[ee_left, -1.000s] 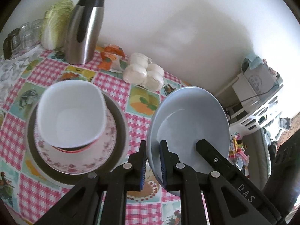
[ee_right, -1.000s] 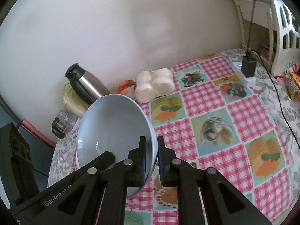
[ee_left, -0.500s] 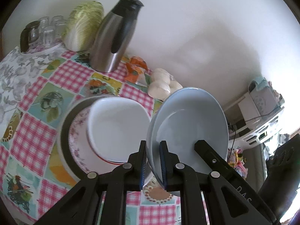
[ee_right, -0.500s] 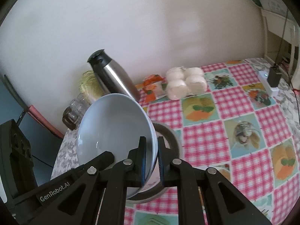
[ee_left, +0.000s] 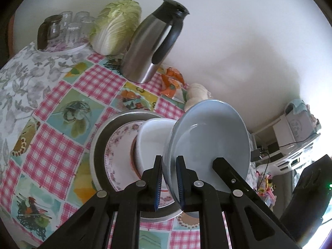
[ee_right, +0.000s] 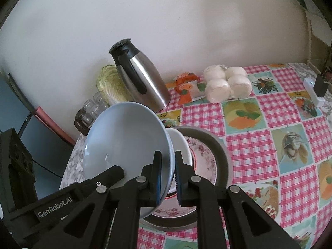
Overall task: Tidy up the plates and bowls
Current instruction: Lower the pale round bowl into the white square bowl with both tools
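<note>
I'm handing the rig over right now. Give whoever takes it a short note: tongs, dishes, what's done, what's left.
Left tongs: shut on the rim of the blue-grey bowl.
Right tongs: shut on the opposite rim of the same bowl, which is held tilted in the air.
Stack on the table: white bowl on floral plate on grey plate.
Done: bowl lifted and brought over the stack.
Left: level it, lower it into the white bowl, open both tongs.

The left gripper (ee_left: 168, 181) points steeply downward, its jaws clamped on the near rim of the blue-grey bowl (ee_left: 213, 143). The right gripper (ee_right: 167, 178) tilts down likewise, pinching the opposite rim.
</note>
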A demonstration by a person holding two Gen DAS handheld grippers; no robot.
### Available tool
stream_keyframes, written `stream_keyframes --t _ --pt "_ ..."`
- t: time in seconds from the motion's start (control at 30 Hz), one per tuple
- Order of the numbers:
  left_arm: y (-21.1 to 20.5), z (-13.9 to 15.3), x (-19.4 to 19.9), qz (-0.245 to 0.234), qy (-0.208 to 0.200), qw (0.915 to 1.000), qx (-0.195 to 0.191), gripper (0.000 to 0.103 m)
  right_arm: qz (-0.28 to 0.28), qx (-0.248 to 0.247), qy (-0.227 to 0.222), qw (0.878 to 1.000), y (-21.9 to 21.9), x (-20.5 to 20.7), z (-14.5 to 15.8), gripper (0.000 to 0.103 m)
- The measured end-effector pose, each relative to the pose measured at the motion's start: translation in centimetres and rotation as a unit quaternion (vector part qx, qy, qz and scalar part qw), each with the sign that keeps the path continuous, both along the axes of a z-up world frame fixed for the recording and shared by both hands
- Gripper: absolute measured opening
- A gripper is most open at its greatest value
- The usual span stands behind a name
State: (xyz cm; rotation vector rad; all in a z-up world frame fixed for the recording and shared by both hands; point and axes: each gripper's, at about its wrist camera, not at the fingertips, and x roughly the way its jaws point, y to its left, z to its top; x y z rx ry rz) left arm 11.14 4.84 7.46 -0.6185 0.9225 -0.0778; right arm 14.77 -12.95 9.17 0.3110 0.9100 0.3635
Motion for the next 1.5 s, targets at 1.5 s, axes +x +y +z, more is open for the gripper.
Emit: stream_keyframes --t 1.5 --pt "-0.3 -2.1 2.5 0.003 0.018 0.9981 0.059 0.040 -0.029 0.004 0.012 0.999 -1.0 1.8 -2.6 0.013"
